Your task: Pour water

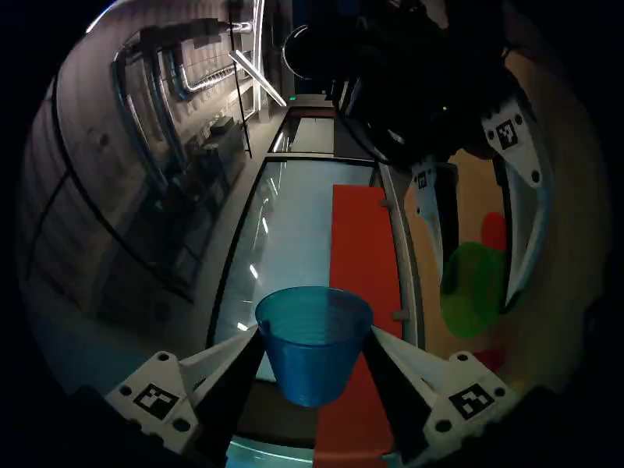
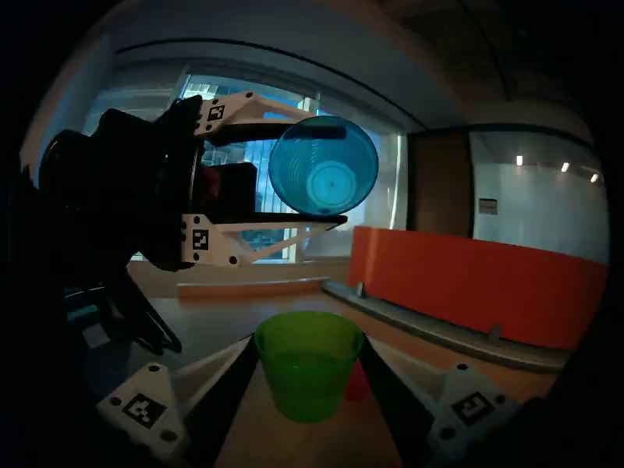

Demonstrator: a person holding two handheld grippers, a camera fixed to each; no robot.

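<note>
- Left gripper view: the left gripper (image 1: 314,335) is part-way closed, with one finger pressed to each side of a blue cup (image 1: 313,355). The cup's rim is up between the fingers.
- Ahead and to its right, the right gripper (image 1: 477,290) clamps a green cup (image 1: 468,308) between both fingers.
- Right gripper view: the green cup stands upright just ahead, gripped on both sides with the jaws about half open, over a table (image 2: 234,320).
- The blue cup is above the green cup and slightly left. It is tipped so that its mouth faces the right gripper.
- An orange panel (image 2: 483,285) lies ahead to the right.
- Water in either cup: cannot tell.
</note>
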